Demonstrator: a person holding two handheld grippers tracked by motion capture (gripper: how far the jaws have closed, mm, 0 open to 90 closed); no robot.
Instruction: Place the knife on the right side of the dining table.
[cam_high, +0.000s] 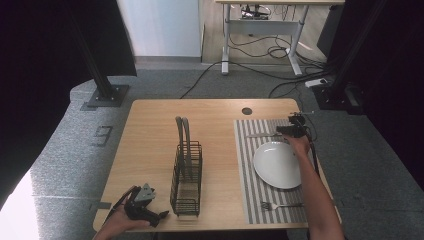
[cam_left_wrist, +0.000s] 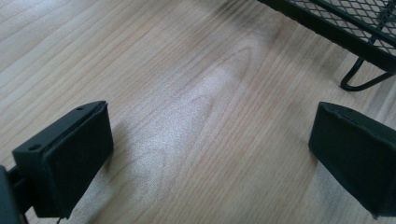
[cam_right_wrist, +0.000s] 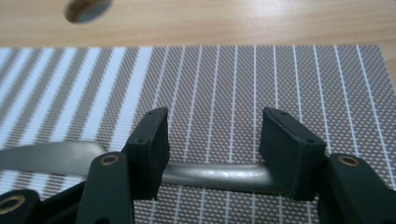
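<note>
A silver knife (cam_high: 262, 135) lies across the far end of a striped placemat (cam_high: 246, 170). My right gripper (cam_high: 288, 131) is low over its handle end. In the right gripper view the jaws are open, and the knife handle (cam_right_wrist: 219, 173) runs crosswise on the mat between and just behind the pads (cam_right_wrist: 152, 144), with the blade going off to the left. My left gripper (cam_high: 159, 216) rests near the table's front left corner. It stands open (cam_left_wrist: 210, 140) over bare wood with nothing between its fingers (cam_left_wrist: 70, 158).
A black wire caddy (cam_high: 187, 177) stands mid-table, and its mesh base and foot (cam_left_wrist: 345, 23) are just ahead of the left gripper. A white plate (cam_high: 277, 164) and a fork (cam_high: 280, 205) lie on the placemat. A cable hole (cam_high: 247, 111) sits near the table's far edge.
</note>
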